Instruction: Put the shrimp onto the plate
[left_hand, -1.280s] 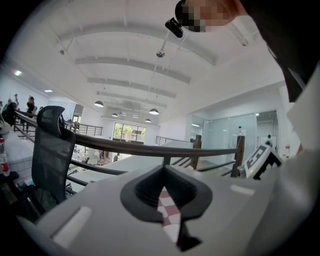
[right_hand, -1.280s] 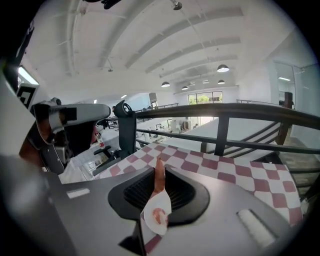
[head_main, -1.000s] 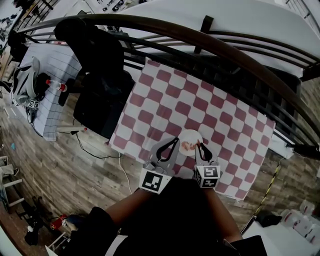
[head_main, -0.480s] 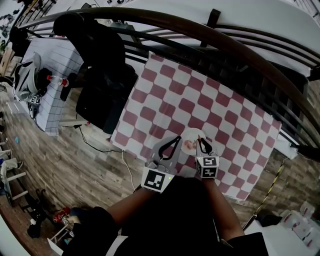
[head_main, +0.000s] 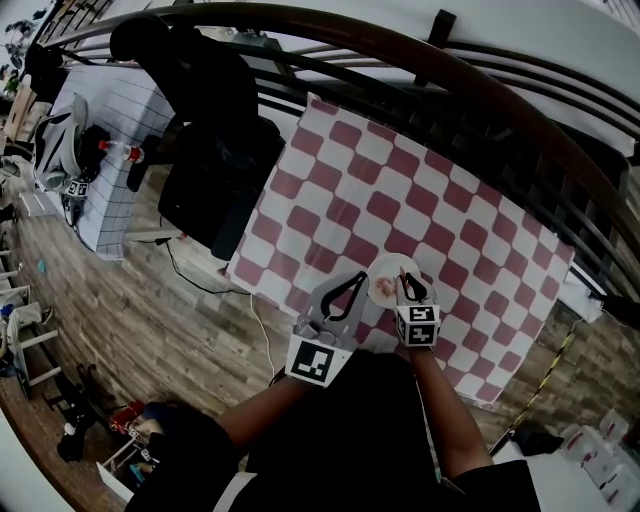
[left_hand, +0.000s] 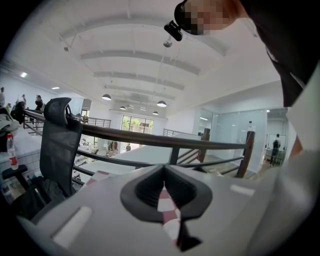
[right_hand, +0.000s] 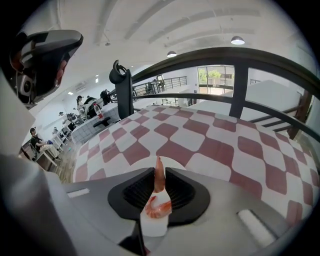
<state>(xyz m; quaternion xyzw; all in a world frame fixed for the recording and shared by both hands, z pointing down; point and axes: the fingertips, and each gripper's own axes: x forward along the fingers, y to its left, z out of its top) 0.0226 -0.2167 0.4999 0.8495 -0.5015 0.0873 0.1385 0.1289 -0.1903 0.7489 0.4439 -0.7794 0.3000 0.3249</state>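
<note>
The right tool (right_hand: 159, 171) is clenching the shrimp (right_hand: 158, 204) by its tail, holding it over the white plate (head_main: 395, 266), perhaps touching it. The left tool (left_hand: 163, 184) is hovering clenched, gripping nothing, just beside the plate over the checkered desk (head_main: 440, 230).

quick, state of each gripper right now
left hand-held gripper: closed, nothing in it
right hand-held gripper: closed on the shrimp

Checkered-cloth table (head_main: 400, 190), white plate (head_main: 395, 263) lying near its front edge
</note>
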